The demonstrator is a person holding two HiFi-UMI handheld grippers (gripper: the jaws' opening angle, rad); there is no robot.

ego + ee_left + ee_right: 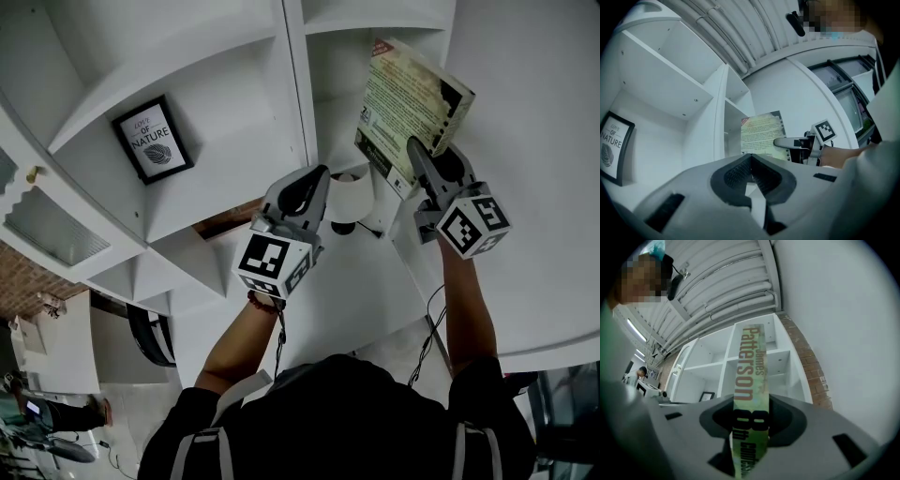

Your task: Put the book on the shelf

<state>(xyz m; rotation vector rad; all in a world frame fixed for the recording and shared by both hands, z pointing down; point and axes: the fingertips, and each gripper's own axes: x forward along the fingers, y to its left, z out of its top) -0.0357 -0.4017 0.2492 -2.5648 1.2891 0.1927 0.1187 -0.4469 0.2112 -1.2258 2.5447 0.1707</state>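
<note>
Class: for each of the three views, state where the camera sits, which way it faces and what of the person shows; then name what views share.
Head view: on the head, facing down at the shelf; forearms, left hand-held gripper and right hand-held gripper show.
Left gripper view: on the left one, facing the shelf; right forearm shows.
Right gripper view: on the right one, facing the shelf along the clamped book; head shows.
Shared: book, framed picture.

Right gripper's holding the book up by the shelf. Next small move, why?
Probably push the right gripper forward to carry the book into the right-hand compartment of the shelf. Its jaws are clamped on the book, spine toward the gripper, and the book is raised in front of that compartment, not yet inside.
</note>
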